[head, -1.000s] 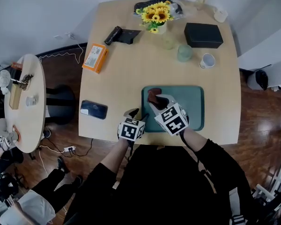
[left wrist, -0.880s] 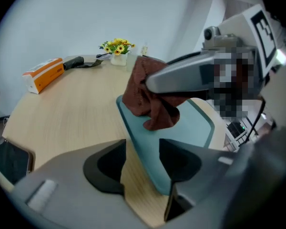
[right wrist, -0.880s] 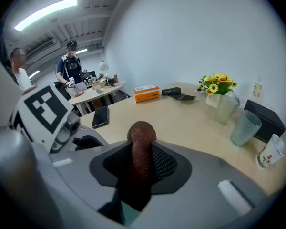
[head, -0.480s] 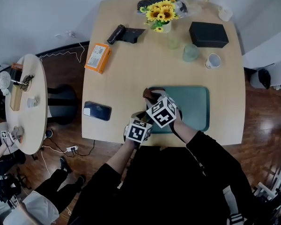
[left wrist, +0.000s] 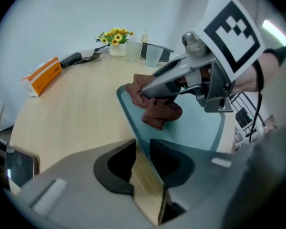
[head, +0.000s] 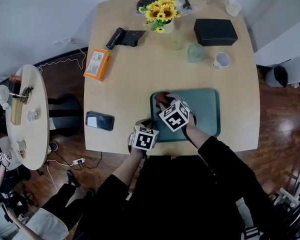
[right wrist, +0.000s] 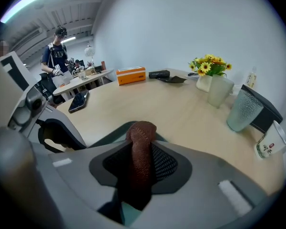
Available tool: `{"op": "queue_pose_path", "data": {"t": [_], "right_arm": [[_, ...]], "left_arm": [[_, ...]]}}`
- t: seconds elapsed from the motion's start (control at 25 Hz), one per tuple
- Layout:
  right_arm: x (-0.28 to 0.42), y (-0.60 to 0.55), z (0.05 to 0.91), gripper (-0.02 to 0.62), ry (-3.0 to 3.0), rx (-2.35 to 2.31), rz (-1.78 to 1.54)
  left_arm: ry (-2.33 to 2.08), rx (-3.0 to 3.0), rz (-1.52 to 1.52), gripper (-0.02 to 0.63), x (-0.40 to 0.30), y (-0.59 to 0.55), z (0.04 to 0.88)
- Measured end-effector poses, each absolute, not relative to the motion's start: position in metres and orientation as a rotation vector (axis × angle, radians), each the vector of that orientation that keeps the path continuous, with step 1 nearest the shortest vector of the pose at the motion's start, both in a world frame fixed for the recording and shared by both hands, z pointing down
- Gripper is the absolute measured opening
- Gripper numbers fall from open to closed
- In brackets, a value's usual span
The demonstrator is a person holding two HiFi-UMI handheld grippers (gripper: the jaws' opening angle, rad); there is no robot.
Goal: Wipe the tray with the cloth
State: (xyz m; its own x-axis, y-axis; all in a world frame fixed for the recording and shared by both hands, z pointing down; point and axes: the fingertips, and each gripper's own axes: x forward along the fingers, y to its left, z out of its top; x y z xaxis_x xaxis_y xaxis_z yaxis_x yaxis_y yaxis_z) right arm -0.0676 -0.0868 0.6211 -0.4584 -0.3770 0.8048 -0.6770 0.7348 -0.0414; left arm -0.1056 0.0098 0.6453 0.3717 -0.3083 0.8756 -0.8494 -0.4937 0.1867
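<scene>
Down on the tabletop (head: 135, 84), the green tray (head: 206, 110) lay close to the person's edge. The brown cloth (left wrist: 157, 114) was inside the tray, at its far left corner, bunched up and resting on the tray's floor just beside the left rim. The right tongs (right wrist: 142, 147) were clamped tight on it: a fold of cloth filled the gap between the two jaws and stuck out past their tips. That tool reached in over the tray from its near side.

The left tongs (left wrist: 142, 146) sat at the tray's near left corner and straddled the left rim, one jaw over the bare wood outside the tray and the other over the tray's floor. The jaws were closing, with the rim between them, but a strip of wood showed in the gap and the pads did not appear to press on the rim.

Beyond the tray's far rim stood a glass (head: 195, 52), a mug (head: 221, 60) and a black box (head: 215, 32), with sunflowers (head: 160, 13) farther off to the left. A phone (head: 100, 121) lay well left of the tray, and an orange box (head: 97, 64) lay far-left of it.
</scene>
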Motion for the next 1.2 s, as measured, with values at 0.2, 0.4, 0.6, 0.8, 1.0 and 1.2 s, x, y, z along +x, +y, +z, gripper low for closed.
{"op": "queue_pose_path", "data": {"t": [0.2, 0.4, 0.6, 0.8, 1.0, 1.2], "right_arm": [[-0.029, -0.087, 0.62, 0.112, -2.066, 0.853, 0.449], [0.052, -0.083, 0.622, 0.114, -2.02, 0.963, 0.506], [0.144, -0.077, 0.619, 0.114, -1.938, 1.043, 0.523], [0.194, -0.071, 0.618, 0.115, -1.89, 1.131, 0.616], [0.165, -0.068, 0.621, 0.114, -1.906, 1.132, 0.589], [0.074, -0.06, 0.618, 0.114, -1.993, 1.042, 0.611]], "left_arm": [[-1.025, 1.965, 1.081, 0.077, -0.109, 0.011, 0.646], [-1.048, 1.929, 1.085, 0.077, -0.111, 0.014, 0.646], [-1.063, 1.92, 1.088, 0.077, -0.11, 0.013, 0.646], [-1.079, 1.894, 1.075, 0.071, -0.106, 0.013, 0.645], [-1.112, 1.872, 0.988, 0.052, -0.105, 0.012, 0.644], [-1.093, 1.88, 0.956, 0.051, -0.107, 0.014, 0.643]]}}
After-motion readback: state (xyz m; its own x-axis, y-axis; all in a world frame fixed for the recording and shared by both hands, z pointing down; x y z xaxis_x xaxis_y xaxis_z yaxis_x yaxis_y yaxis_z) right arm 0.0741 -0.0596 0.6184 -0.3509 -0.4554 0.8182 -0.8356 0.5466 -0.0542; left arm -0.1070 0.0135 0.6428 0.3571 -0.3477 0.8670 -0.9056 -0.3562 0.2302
